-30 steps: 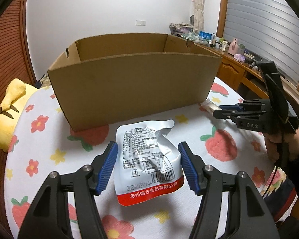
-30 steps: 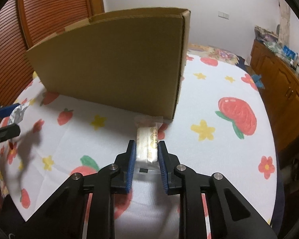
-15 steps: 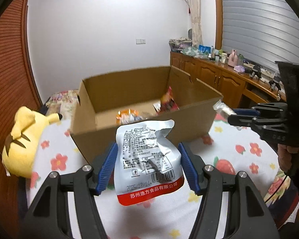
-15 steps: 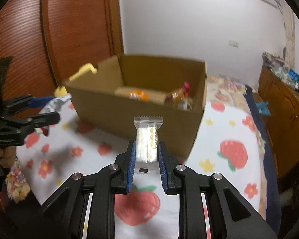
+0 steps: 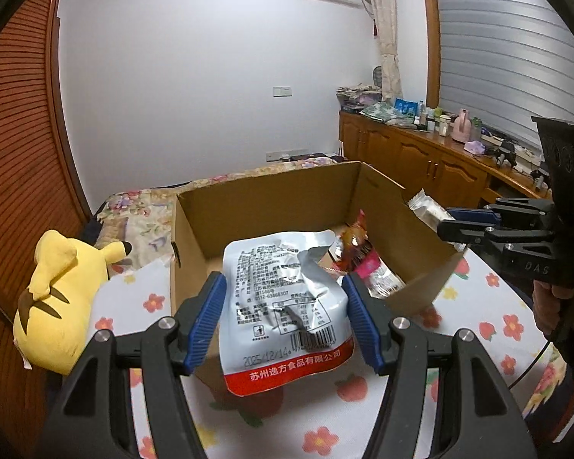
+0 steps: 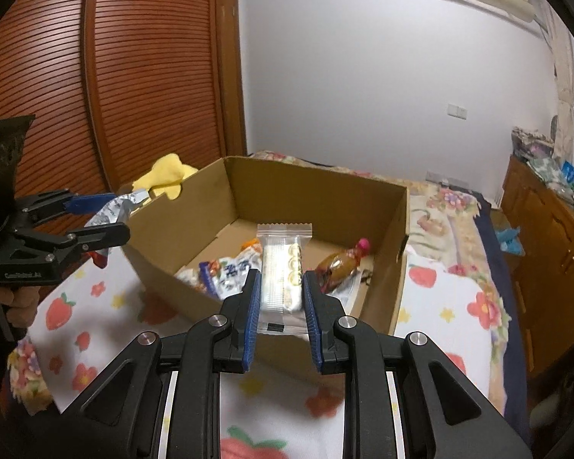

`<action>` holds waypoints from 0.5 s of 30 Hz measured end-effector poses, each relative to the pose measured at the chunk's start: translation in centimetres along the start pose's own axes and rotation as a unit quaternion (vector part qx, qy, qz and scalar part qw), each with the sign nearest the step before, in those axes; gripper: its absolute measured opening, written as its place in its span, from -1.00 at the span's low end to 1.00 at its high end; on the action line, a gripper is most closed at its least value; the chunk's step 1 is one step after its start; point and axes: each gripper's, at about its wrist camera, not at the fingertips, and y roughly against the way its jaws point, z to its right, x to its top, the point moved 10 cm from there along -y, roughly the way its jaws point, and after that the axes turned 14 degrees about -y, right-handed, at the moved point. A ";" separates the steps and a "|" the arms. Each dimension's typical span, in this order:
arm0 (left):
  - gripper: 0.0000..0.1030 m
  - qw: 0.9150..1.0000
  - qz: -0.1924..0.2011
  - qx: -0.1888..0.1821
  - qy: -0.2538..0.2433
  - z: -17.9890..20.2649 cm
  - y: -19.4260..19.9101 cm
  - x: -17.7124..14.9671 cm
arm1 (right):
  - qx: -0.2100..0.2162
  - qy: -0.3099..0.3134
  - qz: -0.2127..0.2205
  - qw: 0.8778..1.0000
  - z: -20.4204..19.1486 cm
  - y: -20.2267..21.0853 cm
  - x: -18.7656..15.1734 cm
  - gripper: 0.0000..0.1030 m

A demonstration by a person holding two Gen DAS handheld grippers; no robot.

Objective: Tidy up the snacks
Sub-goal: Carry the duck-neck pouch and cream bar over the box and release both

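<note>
Both grippers are now standing higher than a second ago, so the inside of the cardboard box (image 5: 271,206) is showing where only its outer wall showed before; the left gripper (image 5: 283,321) is clamping the silver snack pouch (image 5: 283,306) between its blue pads (image 5: 206,321), the pouch standing upright with its red band at the bottom and hanging over the near wall of the box; the right gripper (image 6: 281,306) is pinching the clear-wrapped snack bar (image 6: 283,275) by its sides, the bar standing upright over the near rim of the box (image 6: 317,199); inside the box, a white and blue snack bag (image 6: 225,271) is lying near the front wall, an orange packet (image 6: 250,244) is lying just behind it, and a brown bottle with a pink cap (image 6: 344,260) is lying tilted toward the right wall; the box is resting on the strawberry-print cloth (image 6: 459,298); a yellow plush toy (image 5: 57,298) is lying to the left of the box, close to its left wall; wooden cabinets (image 5: 421,160) are standing along the far right wall.
</note>
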 end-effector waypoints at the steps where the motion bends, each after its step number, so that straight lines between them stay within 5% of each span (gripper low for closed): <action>1: 0.22 1.000 -0.001 0.001 0.000 -0.2 -0.3 0.1 | -0.001 0.002 0.000 1.000 0.0 -0.3 0.2 -0.61; 15: 0.22 1.000 -0.021 0.005 0.001 -1.5 -4.7 1.2 | -0.001 -0.003 -0.020 1.000 1.9 -4.5 1.0 -0.57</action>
